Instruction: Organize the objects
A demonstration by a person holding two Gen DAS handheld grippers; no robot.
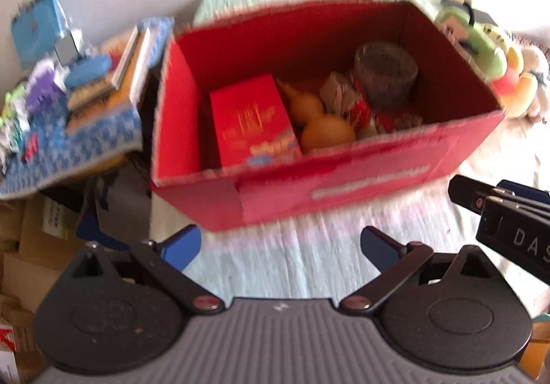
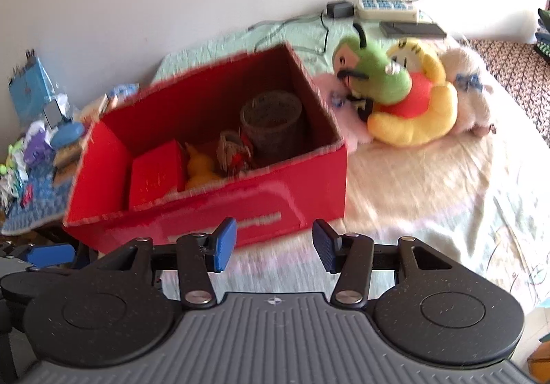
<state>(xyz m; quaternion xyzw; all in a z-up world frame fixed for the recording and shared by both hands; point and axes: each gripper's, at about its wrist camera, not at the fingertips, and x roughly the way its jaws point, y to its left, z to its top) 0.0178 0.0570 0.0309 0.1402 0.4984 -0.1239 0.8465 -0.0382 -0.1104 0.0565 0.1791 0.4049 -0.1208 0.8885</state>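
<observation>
Both wrist cameras sit low behind their own fingers and look forward and slightly down across the bed [image 2: 429, 184] toward the wall. The left wrist view faces the red box [image 1: 343, 184] head-on and close, with its open top filling the centre. The right wrist view stands a little farther back and to the right, seeing the red box [image 2: 240, 212] at an angle. Both views share the box, the plush toys [image 2: 405, 98] beside it and the cluttered side surface [image 1: 68, 129] off the bed's left edge.

Open red box [image 1: 343, 184] on bedsheet [image 1: 275, 263]; left gripper [image 1: 280, 244] empty, fingers [image 1: 182, 248] apart
</observation>
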